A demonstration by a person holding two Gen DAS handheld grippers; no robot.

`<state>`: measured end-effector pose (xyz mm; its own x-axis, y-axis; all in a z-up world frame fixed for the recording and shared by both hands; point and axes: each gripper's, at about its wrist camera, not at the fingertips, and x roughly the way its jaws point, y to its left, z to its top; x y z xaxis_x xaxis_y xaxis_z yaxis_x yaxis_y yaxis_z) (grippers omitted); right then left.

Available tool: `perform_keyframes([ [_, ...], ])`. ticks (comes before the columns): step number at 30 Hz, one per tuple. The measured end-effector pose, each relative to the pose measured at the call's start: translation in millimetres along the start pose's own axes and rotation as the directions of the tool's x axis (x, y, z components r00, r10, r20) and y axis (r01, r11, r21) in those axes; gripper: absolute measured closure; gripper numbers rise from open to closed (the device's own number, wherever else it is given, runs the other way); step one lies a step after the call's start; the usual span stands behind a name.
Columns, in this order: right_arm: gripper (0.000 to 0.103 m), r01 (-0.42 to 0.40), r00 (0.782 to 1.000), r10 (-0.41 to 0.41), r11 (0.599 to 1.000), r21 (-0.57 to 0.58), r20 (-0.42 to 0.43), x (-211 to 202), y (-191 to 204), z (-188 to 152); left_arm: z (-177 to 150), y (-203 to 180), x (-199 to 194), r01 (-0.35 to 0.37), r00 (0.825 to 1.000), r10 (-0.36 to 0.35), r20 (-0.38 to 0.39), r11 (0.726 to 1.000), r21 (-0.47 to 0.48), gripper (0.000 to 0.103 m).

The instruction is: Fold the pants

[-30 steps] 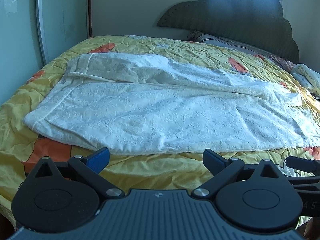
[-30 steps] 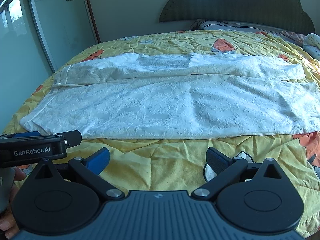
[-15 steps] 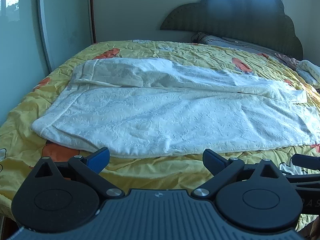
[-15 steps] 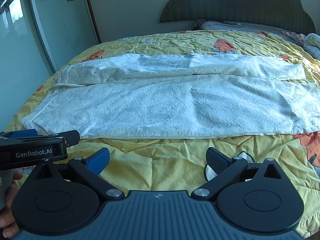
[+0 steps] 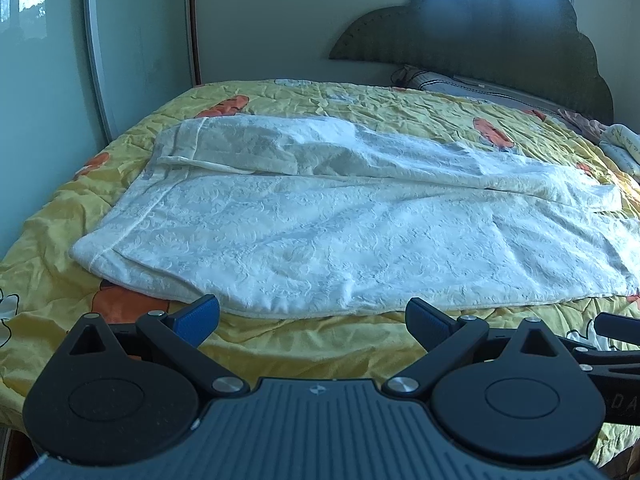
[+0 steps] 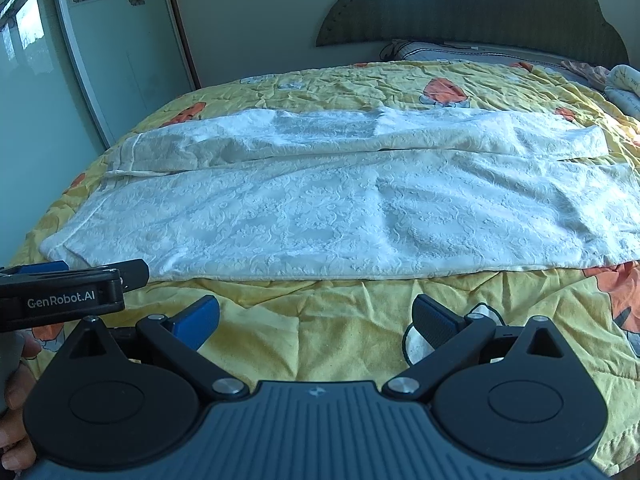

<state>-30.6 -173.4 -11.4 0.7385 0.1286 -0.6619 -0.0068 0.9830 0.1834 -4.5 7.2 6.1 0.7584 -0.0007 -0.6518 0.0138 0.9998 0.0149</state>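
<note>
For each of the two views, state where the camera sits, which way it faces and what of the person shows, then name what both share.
Left wrist: on the left gripper, facing the white pants; no hand shows.
Right wrist: on the right gripper, facing the pants from further right; a hand holds the left gripper.
Shared: pants, yellow bedspread, headboard.

Pants (image 5: 340,236) on bedspread (image 5: 360,340), headboard (image 5: 480,52) behind

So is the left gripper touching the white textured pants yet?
Apart. In the left wrist view the open left gripper sits short of the white textured pants, with a strip of yellow quilt showing between them.
</note>
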Motion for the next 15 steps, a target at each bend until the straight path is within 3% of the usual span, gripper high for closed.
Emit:
perform_keyframes([
  [15,0.0,0.046,0.999,-0.046,0.999,-0.02,-0.007,6.5,-2.1,1.2,1.1,13.5,1.3,-0.01,1.0,0.01,-0.009,1.0,-0.017,0.002],
])
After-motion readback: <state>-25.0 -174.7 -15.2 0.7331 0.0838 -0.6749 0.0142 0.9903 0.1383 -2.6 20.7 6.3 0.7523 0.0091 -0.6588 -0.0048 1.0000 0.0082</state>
